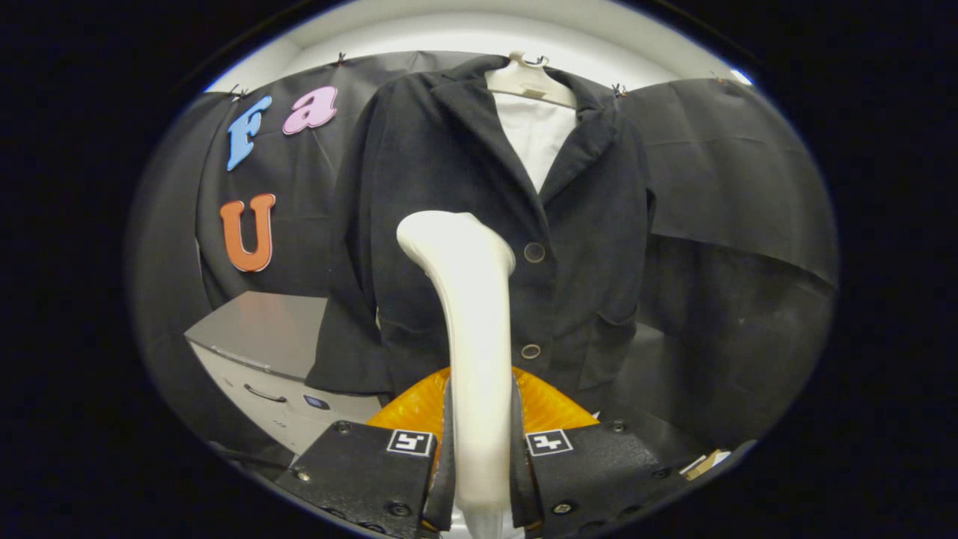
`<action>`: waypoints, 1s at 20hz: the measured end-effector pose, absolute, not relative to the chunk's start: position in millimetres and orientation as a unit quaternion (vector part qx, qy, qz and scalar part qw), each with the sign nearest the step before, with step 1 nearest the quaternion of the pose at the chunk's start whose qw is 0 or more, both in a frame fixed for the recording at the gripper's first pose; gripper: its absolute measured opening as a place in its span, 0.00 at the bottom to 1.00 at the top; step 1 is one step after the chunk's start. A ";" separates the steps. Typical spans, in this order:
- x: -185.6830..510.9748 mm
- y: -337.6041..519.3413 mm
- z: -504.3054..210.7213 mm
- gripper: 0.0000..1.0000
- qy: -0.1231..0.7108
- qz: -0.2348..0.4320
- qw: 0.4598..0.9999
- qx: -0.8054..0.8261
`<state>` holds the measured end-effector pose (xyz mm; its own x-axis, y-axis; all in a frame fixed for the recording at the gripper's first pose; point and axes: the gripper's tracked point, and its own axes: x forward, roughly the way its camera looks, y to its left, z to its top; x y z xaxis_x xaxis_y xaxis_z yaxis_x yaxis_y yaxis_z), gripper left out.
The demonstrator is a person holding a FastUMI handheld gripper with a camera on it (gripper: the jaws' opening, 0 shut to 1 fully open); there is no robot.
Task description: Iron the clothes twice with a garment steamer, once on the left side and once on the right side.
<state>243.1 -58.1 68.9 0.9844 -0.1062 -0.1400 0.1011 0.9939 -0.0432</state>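
A black jacket (449, 195) hangs on a white hanger (530, 82) over a white shirt (535, 131), straight ahead of me. My gripper (479, 442) is shut on the white garment steamer (468, 314), both black fingers pressing its handle. The steamer rises between the fingers and its rounded head sits in front of the jacket's left front panel, beside the upper button (534, 252). A lower button (531, 351) shows just right of the handle. I cannot tell whether the head touches the cloth. An orange ribbed part (554, 408) lies just behind the fingers.
A grey cabinet (262, 333) with a drawer handle stands low to the left of the jacket, close to its sleeve. Black cloth walls close in behind and on both sides.
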 end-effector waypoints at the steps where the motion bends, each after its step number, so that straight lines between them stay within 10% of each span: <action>1: 244.8 -60.9 64.0 0.32 0.074 -0.055 0.996 -0.018; 20: 242.7 -73.0 -32.8 0.32 0.144 -0.057 0.988 -0.021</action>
